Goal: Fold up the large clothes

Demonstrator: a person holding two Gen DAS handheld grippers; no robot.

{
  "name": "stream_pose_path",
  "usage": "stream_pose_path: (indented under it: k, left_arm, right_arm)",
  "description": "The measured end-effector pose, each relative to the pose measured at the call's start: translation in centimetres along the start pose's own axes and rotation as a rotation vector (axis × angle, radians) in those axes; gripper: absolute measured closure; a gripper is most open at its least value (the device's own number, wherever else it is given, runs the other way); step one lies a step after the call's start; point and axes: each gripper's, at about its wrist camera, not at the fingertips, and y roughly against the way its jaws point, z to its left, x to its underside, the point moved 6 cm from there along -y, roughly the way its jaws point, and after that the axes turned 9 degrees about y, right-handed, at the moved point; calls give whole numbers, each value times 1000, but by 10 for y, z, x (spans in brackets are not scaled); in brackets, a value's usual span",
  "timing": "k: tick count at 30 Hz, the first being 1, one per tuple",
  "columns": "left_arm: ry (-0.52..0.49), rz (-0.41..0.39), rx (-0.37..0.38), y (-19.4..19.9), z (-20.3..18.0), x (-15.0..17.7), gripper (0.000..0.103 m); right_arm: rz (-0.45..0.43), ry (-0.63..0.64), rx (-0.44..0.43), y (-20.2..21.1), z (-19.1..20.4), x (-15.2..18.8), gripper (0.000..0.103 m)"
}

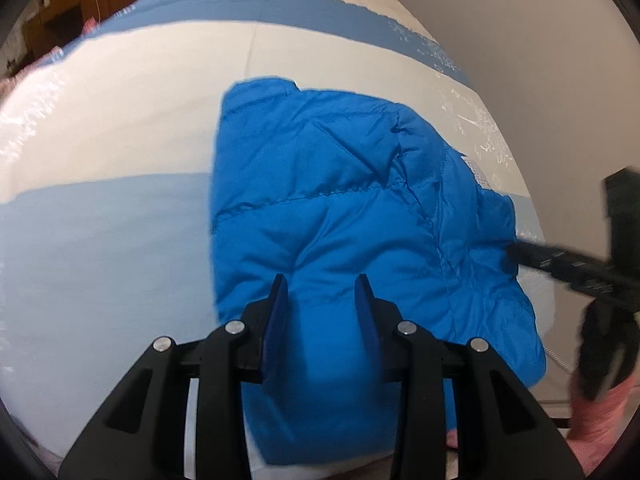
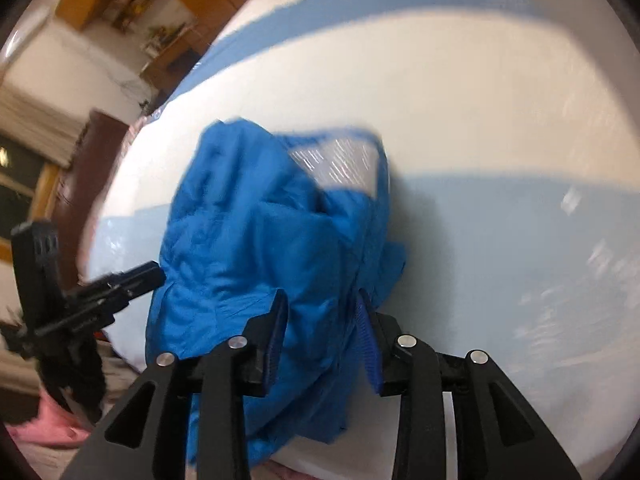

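A: Blue padded jacket (image 1: 340, 208) lies bunched on the striped bed (image 1: 120, 128), near its edge.

B: The tongs?

A: Left gripper (image 1: 322, 292) pinches a fold. Right gripper (image 2: 320, 308) stands partly spread, with cloth between its jaws but seemingly loose.

B: Risk?

A: That slippery fabric may puff open, or slide off the edge.

A: Where does my left wrist camera sit?
B: Close above the blue jacket (image 1: 340, 216), looking steeply down along my left hand-held gripper (image 1: 322, 284) at the striped bed (image 1: 120, 140); my right hand-held gripper (image 1: 516, 254) enters at 3 o'clock.
A: And the right one?
B: Equally near and tilted, blurred, with the other gripper at 9 o'clock. Both share jacket and bed.
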Motion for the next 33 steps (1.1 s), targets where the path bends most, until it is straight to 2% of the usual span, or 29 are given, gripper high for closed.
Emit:
stream_pose_path:
  k: [4,7,9,11,16,19,22,26,30,33]
  left_arm:
    - [-13,8,5,15,8,11,69]
    - [-26,16,8,17,7,21,69]
    - [-27,26,12,19,10,30,69]
    - [-23,34,20,19,12,37,69]
    - [-20,60,43,10,14,54,69]
    - [-25,74,57,3,15,61,69]
    - [-7,94,74,-10,21,66,70]
    - [-40,81,54,-21,24,72,70]
    - [-54,62,40,-26,24,74,69]
    - [-20,67,64,-20,26,75,69]
  right_arm:
    - [-30,144,-71,22,57,-8,68]
    - [17,219,-91,9,87,-5,72]
    - [74,251,-61,-7,96,3,75]
    - [110,251,-28,-16,92,9,76]
    - [163,222,-1,-17,74,39,88]
    - [206,174,8,-33,63,58,97]
    - [222,108,-23,-51,53,71,99]
    - [203,67,-58,-65,44,74,100]
    - [187,31,-99,-68,36,76,101]
    - [169,22,-110,-63,33,76,101]
